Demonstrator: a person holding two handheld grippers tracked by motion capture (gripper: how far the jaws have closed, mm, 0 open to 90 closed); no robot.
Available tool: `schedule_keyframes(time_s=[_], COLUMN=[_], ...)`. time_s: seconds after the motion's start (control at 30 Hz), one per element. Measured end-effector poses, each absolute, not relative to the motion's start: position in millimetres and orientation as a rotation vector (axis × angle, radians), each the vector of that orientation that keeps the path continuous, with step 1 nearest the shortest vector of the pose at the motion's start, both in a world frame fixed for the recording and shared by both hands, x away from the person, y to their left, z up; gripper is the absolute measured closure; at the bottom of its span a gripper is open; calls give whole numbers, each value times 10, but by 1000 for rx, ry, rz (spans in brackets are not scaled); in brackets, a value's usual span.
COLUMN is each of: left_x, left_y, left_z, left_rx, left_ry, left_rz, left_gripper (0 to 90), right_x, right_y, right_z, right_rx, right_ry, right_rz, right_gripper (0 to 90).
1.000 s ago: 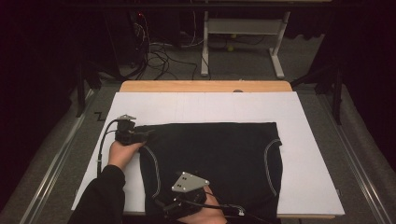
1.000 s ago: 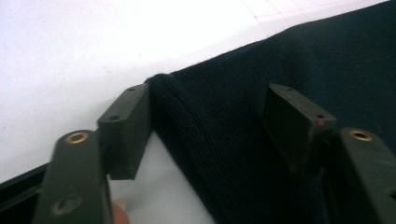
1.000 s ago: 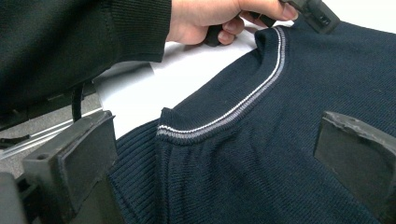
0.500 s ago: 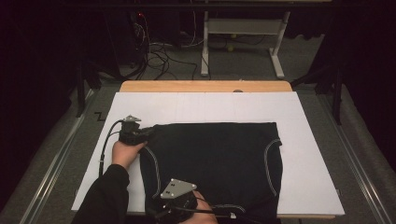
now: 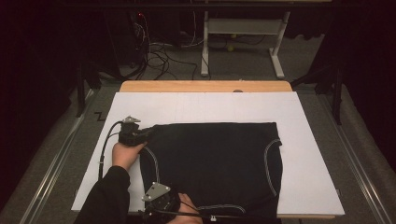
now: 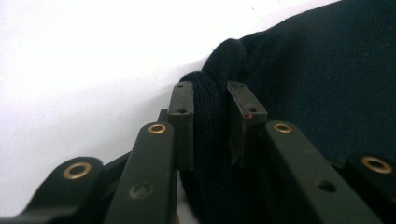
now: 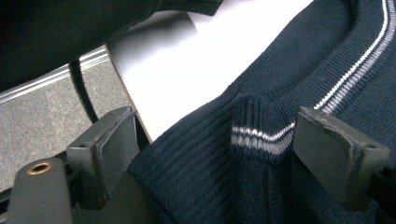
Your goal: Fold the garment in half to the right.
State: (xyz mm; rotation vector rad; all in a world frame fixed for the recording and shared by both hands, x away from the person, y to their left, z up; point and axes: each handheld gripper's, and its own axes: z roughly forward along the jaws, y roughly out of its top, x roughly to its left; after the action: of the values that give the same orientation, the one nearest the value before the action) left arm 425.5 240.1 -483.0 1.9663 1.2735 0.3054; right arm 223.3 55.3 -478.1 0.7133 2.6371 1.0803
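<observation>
A dark navy knitted garment with pale stripe trim lies flat on the white board. My left gripper rests at its far left corner. In the left gripper view this gripper is shut on a raised fold of the knit, having closed a moment ago. My right gripper is at the near left corner, by the board's front edge. In the right gripper view its jaws stand wide around a bunched striped hem; they have just been closing, and the pads are not pressing on it.
A black cable loops from the left gripper across the board's left side. Past the board lie a wooden table edge, floor cables and a white metal frame. Metal rails run along both sides.
My right gripper has slid left along the near edge to the garment's near left corner. The left hand has stayed at the far left corner.
</observation>
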Motion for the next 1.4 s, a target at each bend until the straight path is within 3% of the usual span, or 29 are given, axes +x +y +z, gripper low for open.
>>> schedule_keyframes(time_s=[0.33,0.7,0.9,1.4], left_x=[4237,4239,4245,4242], left_y=[2385,2395,2405,2411], left_z=[-4829,-4831,-4833,-4807], left_rx=[1973,1964,1957,1942], left_ry=[1272,1277,1279,1311], left_rz=[327,314,301,272], left_gripper=[694,694,694,697], right_x=[2187,2234,2312,2300], right_y=[608,532,479,195], right_z=[-4791,-4766,-4726,-4446], right_rx=[693,713,766,758], right_ry=[2556,2512,2554,2476], right_rz=[966,934,966,1183], right_gripper=[347,653,710,723])
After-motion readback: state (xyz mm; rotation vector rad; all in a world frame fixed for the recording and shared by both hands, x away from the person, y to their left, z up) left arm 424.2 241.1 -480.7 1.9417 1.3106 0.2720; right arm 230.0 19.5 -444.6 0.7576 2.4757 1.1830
